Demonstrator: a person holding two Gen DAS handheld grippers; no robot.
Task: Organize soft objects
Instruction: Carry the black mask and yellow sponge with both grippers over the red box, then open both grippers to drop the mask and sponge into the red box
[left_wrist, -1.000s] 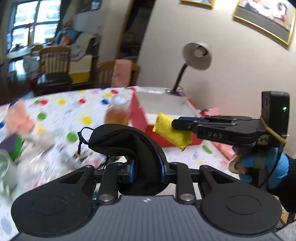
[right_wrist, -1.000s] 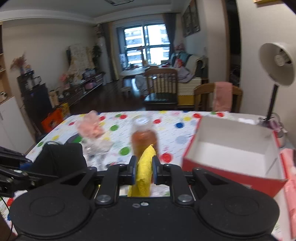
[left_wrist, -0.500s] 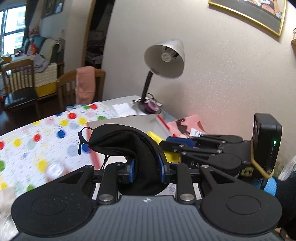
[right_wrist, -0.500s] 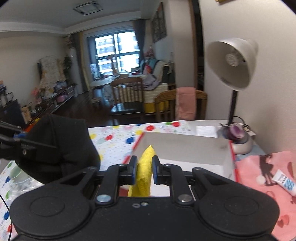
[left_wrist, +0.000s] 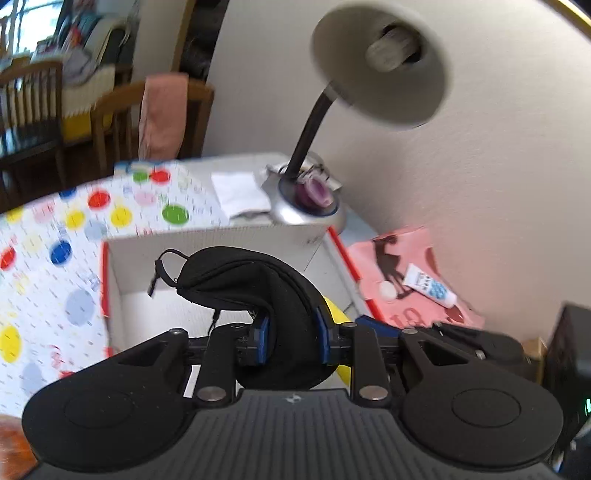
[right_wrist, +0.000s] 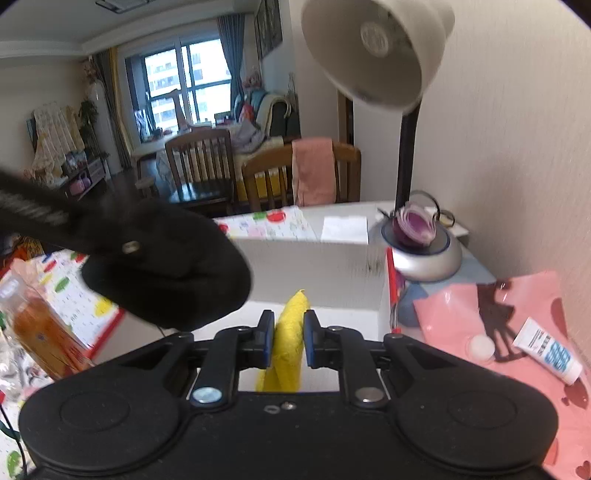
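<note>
While clamped in right tongs (right_wrist: 288, 339), yellow sponge (right_wrist: 290, 332) lengthwise forward over box (right_wrist: 314, 258).

Your table (left_wrist: 236, 162) wears a polka-dot cloth (left_wrist: 55, 236) across its nine o'clock side. Dead centre on it sits the red-edged white box (left_wrist: 229, 240). At twelve o'clock you have a white paper slip (left_wrist: 240, 192) beside the desk lamp's silver base (left_wrist: 306, 214). At three o'clock lies a pink sheet (right_wrist: 491, 314), carrying a small tube (right_wrist: 550, 350).
</note>
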